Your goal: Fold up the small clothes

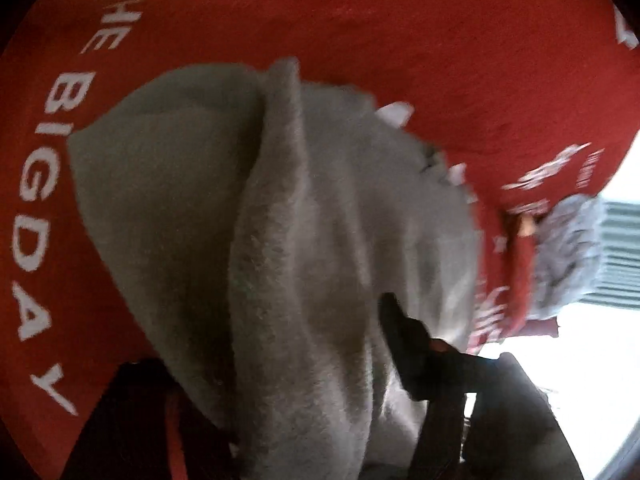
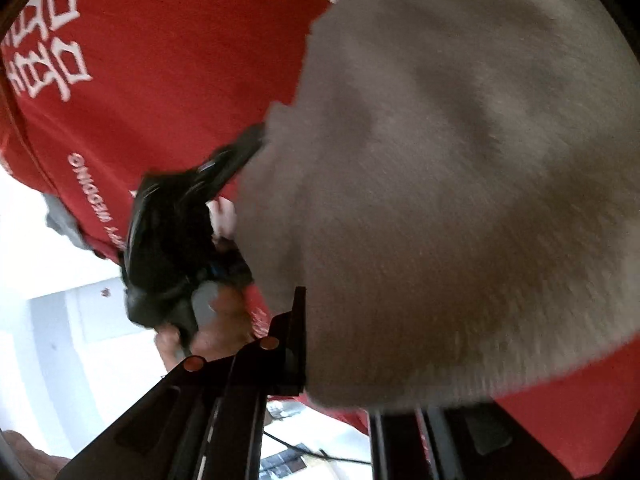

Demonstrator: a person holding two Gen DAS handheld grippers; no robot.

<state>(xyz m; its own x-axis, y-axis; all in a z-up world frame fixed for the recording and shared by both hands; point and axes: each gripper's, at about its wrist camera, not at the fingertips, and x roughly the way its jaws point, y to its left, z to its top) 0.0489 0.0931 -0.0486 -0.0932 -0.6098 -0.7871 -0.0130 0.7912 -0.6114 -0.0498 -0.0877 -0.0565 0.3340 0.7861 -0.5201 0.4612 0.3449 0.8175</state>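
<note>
In your left wrist view, one grey fleece garment (image 1: 320, 220) lies bunched on one red cloth (image 1: 400, 20) that covers the surface and is printed in white with "THE BIG DAY". A thick fold runs down the garment's middle into the gap of your left tool (image 1: 288, 352). Two dark fingers show, one on each side of the fleece, and the right one (image 1: 400, 332) lies against the cloth. You cannot tell from here whether the pads actually pinch it. One more grey piece, knitted (image 1: 568, 252), sits at the red cloth's far edge, well apart from the garment.

In your right wrist view, the same single grey fleece garment (image 2: 440, 180) fills most of the picture, lifted over the red cloth (image 2: 180, 60). Your right tool (image 2: 340, 360) is closed on its lower edge; only one finger (image 2: 296, 320) shows, as the fleece hides the other. Your left tool (image 2: 248, 148) reaches in from the left, its tip touching the garment's edge, and one hand (image 2: 216, 320) holds its handle.
</note>
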